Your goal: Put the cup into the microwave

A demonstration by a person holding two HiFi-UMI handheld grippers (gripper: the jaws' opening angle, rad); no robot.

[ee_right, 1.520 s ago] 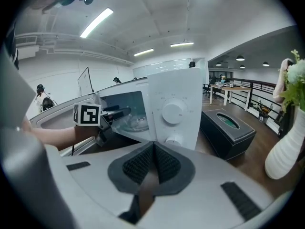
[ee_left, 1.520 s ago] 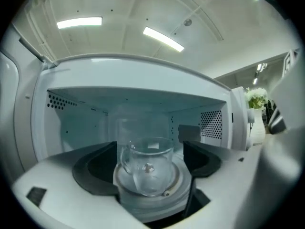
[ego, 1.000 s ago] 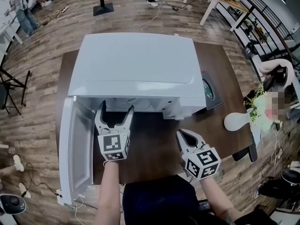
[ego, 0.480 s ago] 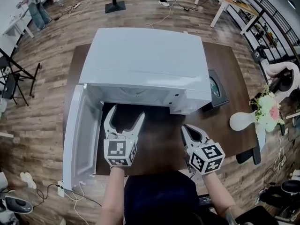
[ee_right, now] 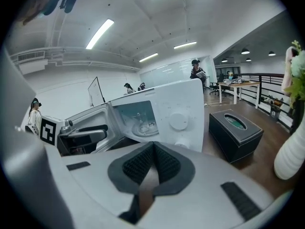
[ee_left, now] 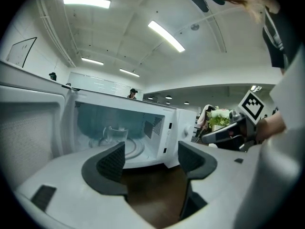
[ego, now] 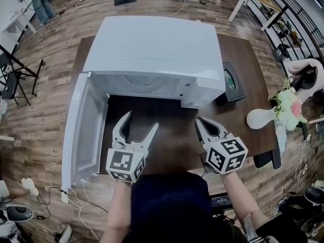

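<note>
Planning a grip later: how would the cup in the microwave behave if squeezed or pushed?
The cup looks like clear glass: probably rigid, slippery and breakable. It stands upright on the turntable, so a push would likely slide it, not roll it.

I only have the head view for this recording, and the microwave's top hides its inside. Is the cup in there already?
Observer: Yes. The left gripper view shows a clear cup standing on the turntable inside the microwave.
Operator: Is the left gripper carrying anything?
Observer: No. The left gripper is empty. Its jaws stand apart and are closing, with only the dark table showing between them.
Operator: And the right one?
Observer: The right gripper is shut, its jaws together with nothing between them.
</note>
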